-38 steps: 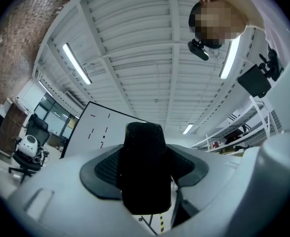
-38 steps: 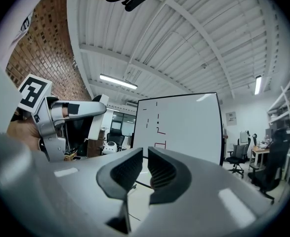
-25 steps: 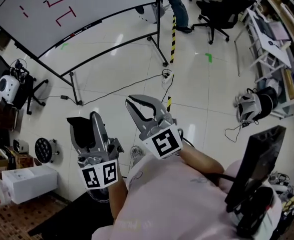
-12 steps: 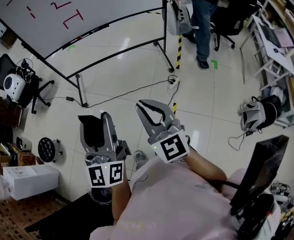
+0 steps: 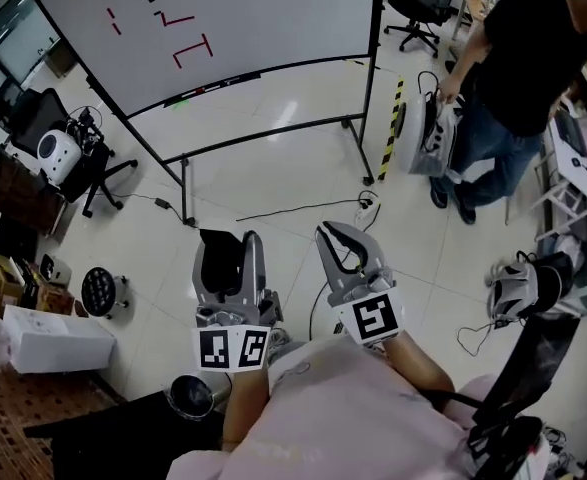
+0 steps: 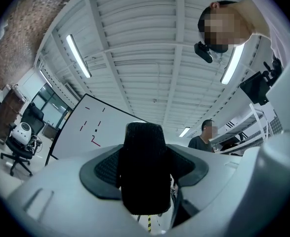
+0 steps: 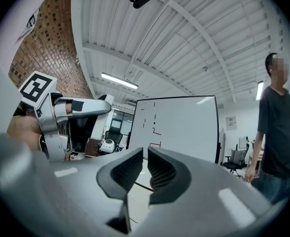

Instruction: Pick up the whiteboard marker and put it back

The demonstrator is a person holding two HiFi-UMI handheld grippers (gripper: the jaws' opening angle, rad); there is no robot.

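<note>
My left gripper [image 5: 223,244] is shut on a black textured block [image 5: 217,260]; in the left gripper view the black block [image 6: 145,167] fills the space between the grey jaws of the left gripper [image 6: 145,154]. To its right, my right gripper [image 5: 337,232] is shut with nothing in it; in the right gripper view the ribbed pads of the right gripper [image 7: 145,157] meet at their tips. Ahead stands the whiteboard [image 5: 253,8] with red and black marks. Small things lie on its ledge [image 5: 198,92], too small to name. I cannot make out a marker.
A person in a black shirt [image 5: 523,58] stands at the right holding a white device [image 5: 423,133]. A cable and power strip [image 5: 363,208] lie on the floor by the whiteboard's foot. Office chairs [image 5: 48,143], a white box [image 5: 53,340] and a headset [image 5: 518,286] ring the floor.
Both grippers have moved forward towards the whiteboard, which now stands nearer. The person in black has come into view at the right. Neither grip has changed.
</note>
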